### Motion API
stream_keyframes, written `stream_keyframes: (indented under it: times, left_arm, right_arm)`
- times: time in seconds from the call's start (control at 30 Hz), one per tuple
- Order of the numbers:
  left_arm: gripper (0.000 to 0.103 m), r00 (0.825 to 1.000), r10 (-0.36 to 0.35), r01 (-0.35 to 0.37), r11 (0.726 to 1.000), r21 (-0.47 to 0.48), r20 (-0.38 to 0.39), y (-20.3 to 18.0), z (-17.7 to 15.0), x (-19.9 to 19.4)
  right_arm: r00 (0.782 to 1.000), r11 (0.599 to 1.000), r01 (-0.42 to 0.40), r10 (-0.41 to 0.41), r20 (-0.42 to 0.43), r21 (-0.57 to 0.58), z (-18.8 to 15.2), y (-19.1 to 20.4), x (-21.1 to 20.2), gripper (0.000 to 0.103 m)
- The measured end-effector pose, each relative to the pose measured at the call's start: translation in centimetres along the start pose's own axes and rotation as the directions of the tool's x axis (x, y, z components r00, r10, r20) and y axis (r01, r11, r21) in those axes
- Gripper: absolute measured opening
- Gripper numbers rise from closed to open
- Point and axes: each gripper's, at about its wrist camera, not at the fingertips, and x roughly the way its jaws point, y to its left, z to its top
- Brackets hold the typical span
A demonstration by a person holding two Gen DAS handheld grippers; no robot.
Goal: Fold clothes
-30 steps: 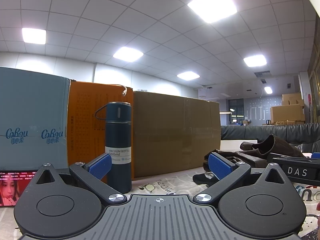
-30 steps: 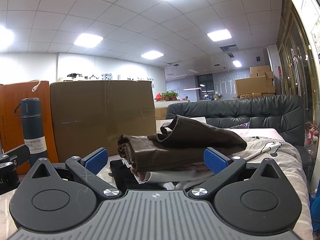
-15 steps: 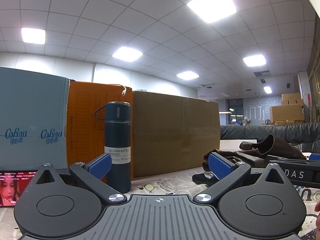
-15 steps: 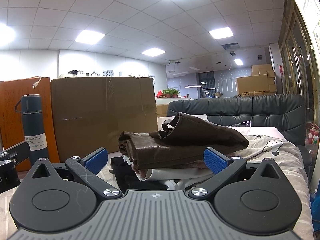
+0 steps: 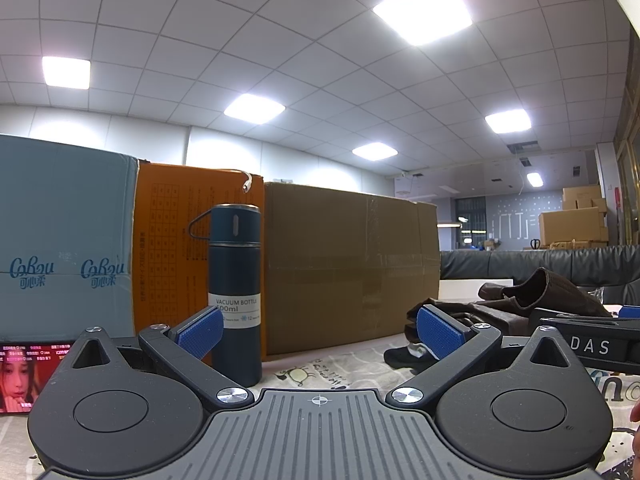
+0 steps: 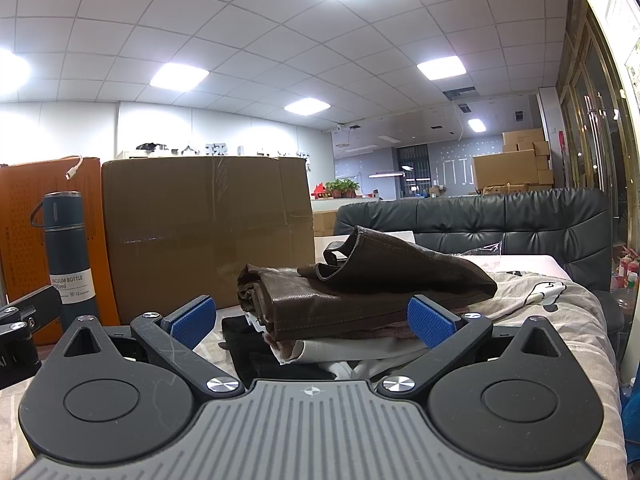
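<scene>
Nothing much has moved since a second ago: from the right wrist view the pile of clothes [image 6: 360, 300] sits a touch lower in frame, and the left view is all but unchanged. I have both sets of tongs spread wide and empty, the left tongs [image 5: 318, 332] pointing past the bottle [image 5: 236, 292], the right tongs [image 6: 312, 316] aimed straight at the pile.

That pile lies on the printed cloth of the table [image 5: 340, 368], to the right of the bottle, with a brown leather-like garment [image 6: 380, 276] on top, pale and dark pieces under it.

My worry is the stack: several layers overlap, so if I pinch low I could take two garments at once and drag the whole heap. The brown piece looks stiff and slick, so I judge it may slip from a shallow grip. The bottle stands upright close to my left tongs and a sideways sweep could topple it.

Readable writing: "VACUUM BOTTLE 500ml" on the bottle label, "CoRou" with Chinese characters on the blue box [image 5: 64, 240] left of the bottle, and "DAS" on the right tongs' body in the left view.
</scene>
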Motion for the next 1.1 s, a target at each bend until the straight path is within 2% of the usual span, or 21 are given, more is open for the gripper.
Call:
stream_keyframes:
  times: [1.1]
  left_arm:
    - [0.103,1.0,-0.007,0.007,1.0,0.004,0.008,0.0,0.05,-0.1]
  right_arm:
    - [1.0,1.0,0.003,-0.003,-0.005,-0.007,-0.04,0.05,-0.03,0.103]
